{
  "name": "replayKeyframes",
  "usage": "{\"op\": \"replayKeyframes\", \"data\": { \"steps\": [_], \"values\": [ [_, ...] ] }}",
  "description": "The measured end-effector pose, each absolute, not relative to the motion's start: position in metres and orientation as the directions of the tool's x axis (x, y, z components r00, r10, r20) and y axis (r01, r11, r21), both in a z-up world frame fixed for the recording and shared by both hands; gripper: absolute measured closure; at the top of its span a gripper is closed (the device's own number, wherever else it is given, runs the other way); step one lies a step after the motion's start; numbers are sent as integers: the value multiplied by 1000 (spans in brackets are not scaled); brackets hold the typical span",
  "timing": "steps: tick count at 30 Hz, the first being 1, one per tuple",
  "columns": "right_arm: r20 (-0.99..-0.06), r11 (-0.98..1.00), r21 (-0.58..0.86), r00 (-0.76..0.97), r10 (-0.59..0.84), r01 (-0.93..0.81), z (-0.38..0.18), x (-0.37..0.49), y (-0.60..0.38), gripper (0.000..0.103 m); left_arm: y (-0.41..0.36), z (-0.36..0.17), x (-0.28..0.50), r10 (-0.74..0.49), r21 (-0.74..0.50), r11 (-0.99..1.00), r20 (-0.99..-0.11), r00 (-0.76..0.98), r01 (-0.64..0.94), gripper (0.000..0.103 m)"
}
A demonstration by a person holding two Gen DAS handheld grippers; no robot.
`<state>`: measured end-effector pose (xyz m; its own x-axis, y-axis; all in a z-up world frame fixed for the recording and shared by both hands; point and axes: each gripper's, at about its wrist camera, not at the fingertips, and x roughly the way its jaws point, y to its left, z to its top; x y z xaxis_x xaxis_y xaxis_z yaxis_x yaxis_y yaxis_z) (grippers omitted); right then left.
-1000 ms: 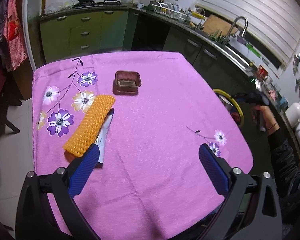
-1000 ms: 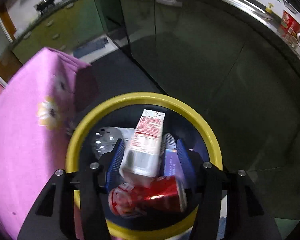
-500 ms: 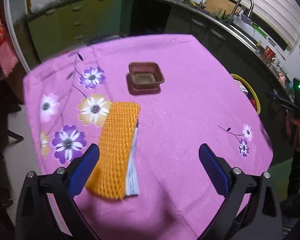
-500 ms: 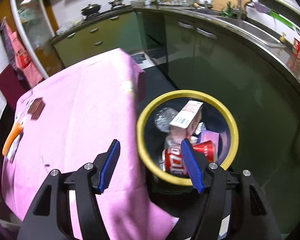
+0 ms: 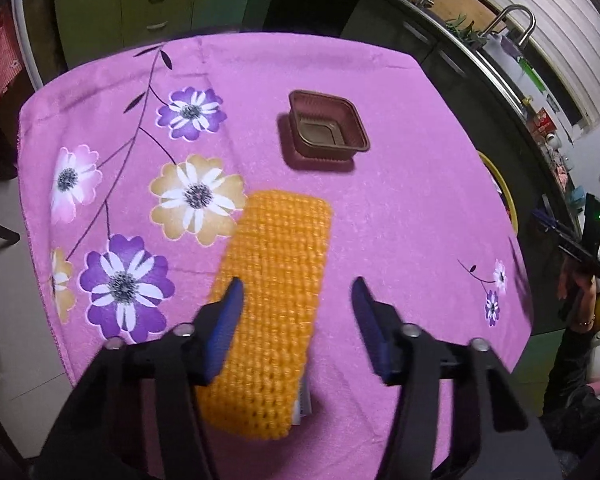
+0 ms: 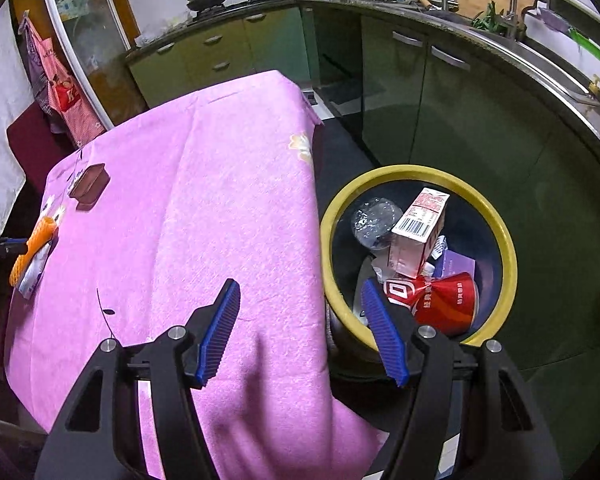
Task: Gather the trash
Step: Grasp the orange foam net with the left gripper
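Green cabinets [image 6: 228, 52] line the kitchen walls; a steel sink [image 6: 548, 56] sits under a white blind [image 5: 556, 28].

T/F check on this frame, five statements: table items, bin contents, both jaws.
1. The orange foam net lies on the pink cloth. True.
2. The brown tray is inside the bin. False: it sits on the cloth, beyond the net.
3. The bin holds a red can and a carton. True.
4. The right gripper grips the carton. False: its jaws are open and empty, and the carton lies in the bin.
5. The left gripper is shut on the net. False: its jaws are closing with the net between them, and the right pad is clear of it.
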<state>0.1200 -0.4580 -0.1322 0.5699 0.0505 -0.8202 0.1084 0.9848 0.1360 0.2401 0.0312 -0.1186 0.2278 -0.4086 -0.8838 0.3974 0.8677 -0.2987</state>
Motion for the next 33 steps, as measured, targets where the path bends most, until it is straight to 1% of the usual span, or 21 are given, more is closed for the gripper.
{"op": "replayKeyframes", "data": {
  "steps": [1,2,5,7,9,13,14,15,16,17,19,21,22,23,30,31,33],
  "values": [
    [-821,985,135,569,50,109,-132,120,-457,40,32,-117,240,-409,-296,868,-882,235,399,72],
    [-821,985,134,569,49,108,-132,120,-457,40,33,-115,239,-405,-289,871,-881,245,398,82],
    [-821,985,136,568,55,102,-132,119,-456,40,34,-107,236,-381,-250,881,-879,288,402,100],
    [-822,986,134,567,56,97,-132,119,-454,40,34,-103,234,-371,-234,883,-880,297,407,103],
    [-821,987,134,568,57,94,-132,119,-453,40,35,-99,233,-367,-230,884,-881,300,406,103],
    [-820,988,132,569,61,84,-131,117,-451,40,28,-93,226,-368,-213,865,-885,286,455,103],
    [-821,988,132,568,62,83,-132,117,-451,40,28,-91,225,-355,-193,873,-881,312,448,100],
    [-821,988,132,567,63,81,-132,116,-451,40,27,-90,224,-339,-172,879,-882,327,445,95],
    [-822,988,134,566,65,81,-133,117,-451,40,27,-90,225,-315,-148,887,-886,340,437,77],
    [-822,987,136,565,67,80,-133,117,-451,40,27,-90,226,-304,-137,892,-887,348,431,56],
    [-824,987,140,562,73,77,-135,116,-451,40,25,-92,228,-311,-143,887,-887,341,438,41],
    [-826,987,144,559,79,73,-136,116,-450,40,22,-95,230,-323,-159,878,-892,316,451,35],
    [-827,987,142,556,78,73,-137,116,-450,40,21,-97,231,-326,-164,876,-894,306,454,31],
    [-829,987,140,554,76,73,-138,115,-450,40,19,-99,233,-324,-166,875,-899,295,454,29],
    [-833,987,144,548,82,72,-141,115,-453,39,20,-123,249,-307,-193,881,-928,212,432,29],
    [-834,987,144,546,82,71,-141,115,-453,39,20,-126,251,-301,-190,882,-931,205,431,31],
    [-836,987,143,543,82,70,-143,116,-452,39,22,-131,254,-303,-201,884,-934,190,423,43]
  ]
}}
